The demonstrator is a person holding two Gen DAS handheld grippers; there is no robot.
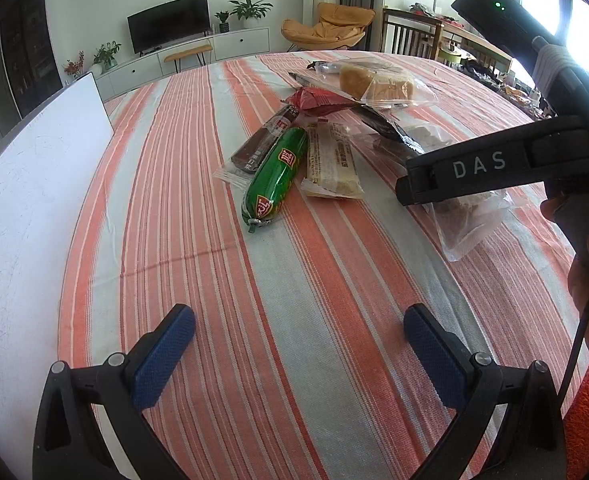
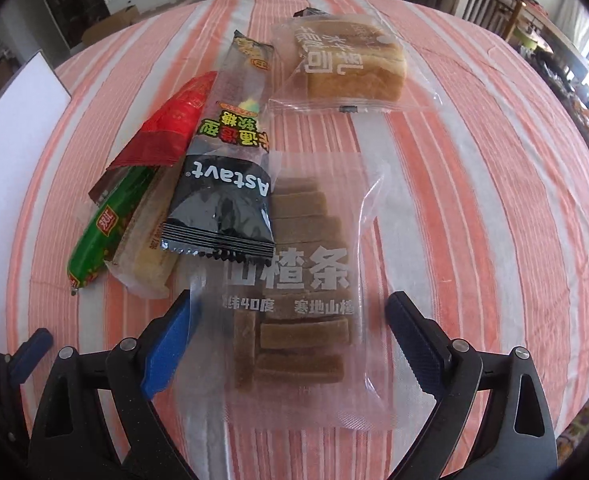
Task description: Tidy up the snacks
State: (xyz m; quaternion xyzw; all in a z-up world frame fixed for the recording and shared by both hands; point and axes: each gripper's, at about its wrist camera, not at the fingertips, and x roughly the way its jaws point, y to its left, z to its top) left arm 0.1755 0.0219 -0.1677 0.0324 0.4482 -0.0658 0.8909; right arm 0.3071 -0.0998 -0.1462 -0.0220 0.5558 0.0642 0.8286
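Orange-and-white striped cloth (image 1: pixel 254 300) covers the tabletop, and the snacks lie in a loose heap near its middle. The right claw (image 2: pixel 292 338) hangs spread wide over a clear haw-strip bag (image 2: pixel 294 320), one blue finger on each side of it; the left finger (image 2: pixel 170 344) seems to touch the bag's edge, the right one stands apart. A black candy packet (image 2: pixel 224 196) lies partly over the bag's far left corner. Left of that are a red packet (image 2: pixel 170 128), a green sausage (image 2: pixel 106 228) and a pale wafer bar (image 2: pixel 150 256), overlapping one another. A wrapped bread loaf (image 2: pixel 346 68) sits beyond, apart from the heap. The left claw (image 1: pixel 298 344) is also spread wide and holds nothing, hovering over bare cloth nearer than the sausage (image 1: pixel 276 172). A white board (image 1: pixel 34 200) lies along the tabletop's left edge.
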